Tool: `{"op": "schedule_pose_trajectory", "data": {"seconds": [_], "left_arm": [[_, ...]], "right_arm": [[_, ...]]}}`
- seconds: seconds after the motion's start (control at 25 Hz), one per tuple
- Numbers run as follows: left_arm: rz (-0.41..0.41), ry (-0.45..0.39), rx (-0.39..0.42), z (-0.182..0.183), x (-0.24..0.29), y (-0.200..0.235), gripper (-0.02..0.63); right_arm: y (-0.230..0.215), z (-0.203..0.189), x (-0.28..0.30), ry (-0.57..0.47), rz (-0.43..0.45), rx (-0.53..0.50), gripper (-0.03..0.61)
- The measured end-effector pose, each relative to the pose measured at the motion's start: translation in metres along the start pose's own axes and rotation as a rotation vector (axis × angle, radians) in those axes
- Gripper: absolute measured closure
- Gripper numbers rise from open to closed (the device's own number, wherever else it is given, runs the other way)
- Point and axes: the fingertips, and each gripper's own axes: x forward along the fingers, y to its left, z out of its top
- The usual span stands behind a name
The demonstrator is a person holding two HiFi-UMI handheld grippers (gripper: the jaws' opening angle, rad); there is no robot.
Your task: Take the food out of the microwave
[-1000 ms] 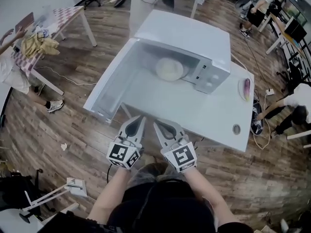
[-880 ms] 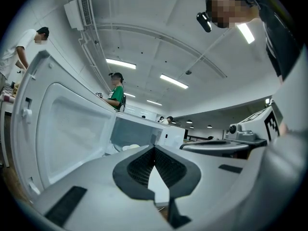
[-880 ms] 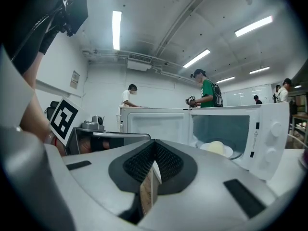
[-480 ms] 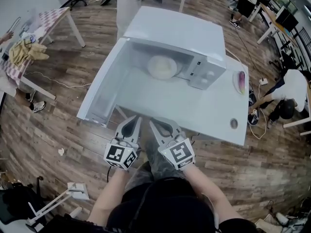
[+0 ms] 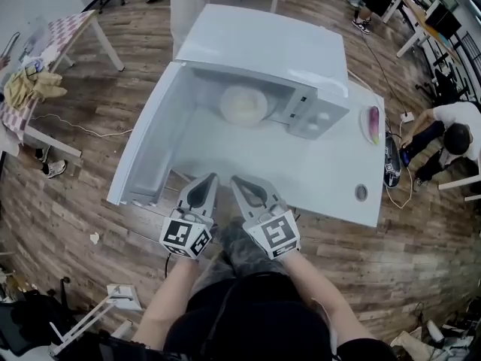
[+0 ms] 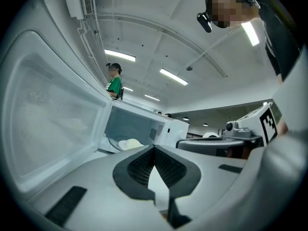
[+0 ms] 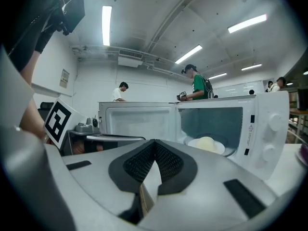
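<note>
Two grippers, the left gripper (image 5: 211,177) and the right gripper (image 5: 235,180), are both fully closed and hold nothing, side by side above the near edge of the white table (image 5: 331,183). The food (image 5: 242,102) is a pale round dome on a white plate (image 7: 221,148), deep inside the open microwave (image 5: 263,43). Its door (image 5: 146,145) stands wide at the left, and bare tabletop lies between grippers and cavity.

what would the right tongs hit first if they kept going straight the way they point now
Probably the inner face of the white microwave's open door, near its hinge. The shut, empty right tongs aim left of the pale round food in the cavity, though depth is unclear.
</note>
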Motion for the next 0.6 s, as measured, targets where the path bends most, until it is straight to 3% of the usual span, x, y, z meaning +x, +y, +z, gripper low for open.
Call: {"op": "schedule_pose_trajectory", "data": {"seconds": [0.6], "left_arm": [[-0.001,0.027,-0.028,-0.005,0.071,0.025,0.604]], "right_arm": [[-0.071,-0.025,0.034,0.083,-0.073,0.095,0.561]]}}
